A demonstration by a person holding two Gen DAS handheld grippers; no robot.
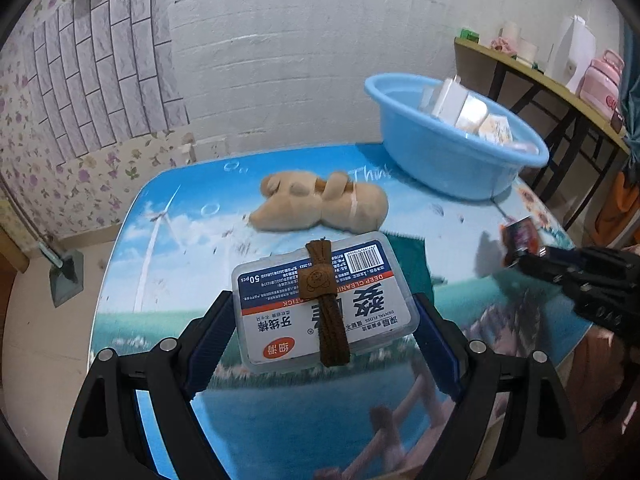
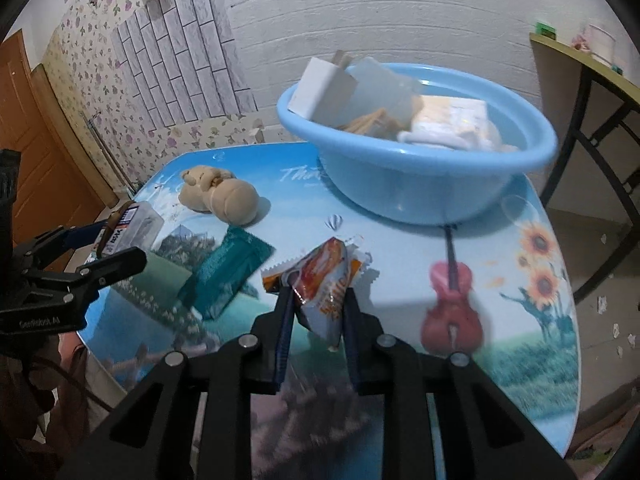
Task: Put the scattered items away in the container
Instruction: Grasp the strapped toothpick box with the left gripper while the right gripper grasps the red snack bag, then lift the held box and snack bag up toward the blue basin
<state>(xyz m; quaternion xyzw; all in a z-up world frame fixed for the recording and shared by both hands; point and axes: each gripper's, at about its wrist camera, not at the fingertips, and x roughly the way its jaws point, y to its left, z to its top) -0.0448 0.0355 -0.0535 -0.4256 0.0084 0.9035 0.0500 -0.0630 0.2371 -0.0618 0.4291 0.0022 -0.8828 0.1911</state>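
The right gripper (image 2: 316, 300) pinches an orange snack packet (image 2: 326, 280) above the table (image 2: 500, 360). The left gripper (image 1: 324, 312) clamps a dental floss box (image 1: 320, 300), the blue basin (image 2: 400, 188) beyond.

Basin (image 2: 420, 184) — uniform light blue, holding white and cream packets. Tabletop (image 2: 540, 360) — printed scene of sky blue and green meadow, with a red cello (image 2: 452, 304) and yellow sunflowers (image 2: 540, 264). Plush toy (image 1: 320, 204): plain beige. Dental floss box (image 1: 324, 300): clear plastic with a label in navy, red and white, an orange oval, a black-and-white barcode, crossed by a brown strap (image 1: 326, 300). Snack packet (image 2: 324, 284): orange, red and white. Sachet (image 2: 228, 272): teal. Both grippers (image 1: 324, 340) (image 2: 316, 312): black with dark blue pads. Wall (image 1: 280, 60): white; floral wallpaper (image 1: 80, 184) in purple and cream.
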